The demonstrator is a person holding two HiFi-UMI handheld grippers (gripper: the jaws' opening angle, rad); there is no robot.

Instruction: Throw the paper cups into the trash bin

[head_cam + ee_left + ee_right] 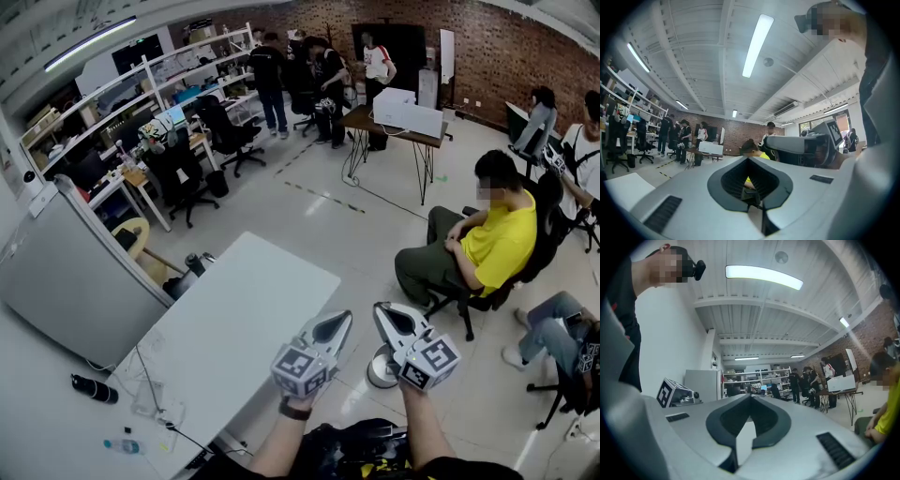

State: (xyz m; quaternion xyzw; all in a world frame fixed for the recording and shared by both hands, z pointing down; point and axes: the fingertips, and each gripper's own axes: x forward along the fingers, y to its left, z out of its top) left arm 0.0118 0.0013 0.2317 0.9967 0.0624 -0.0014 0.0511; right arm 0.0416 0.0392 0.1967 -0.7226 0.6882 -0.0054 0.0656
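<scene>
The left gripper (343, 319) and right gripper (380, 309) have jaws shut, holding nothing. No paper cups show. Cups are probably light and squashy; pinch the rim softly.

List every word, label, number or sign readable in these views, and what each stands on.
No text can be read in any view.
Left gripper cube, right gripper cube: marker squares only, no letters.
Small bottle on the white table: label too small to read.
</scene>
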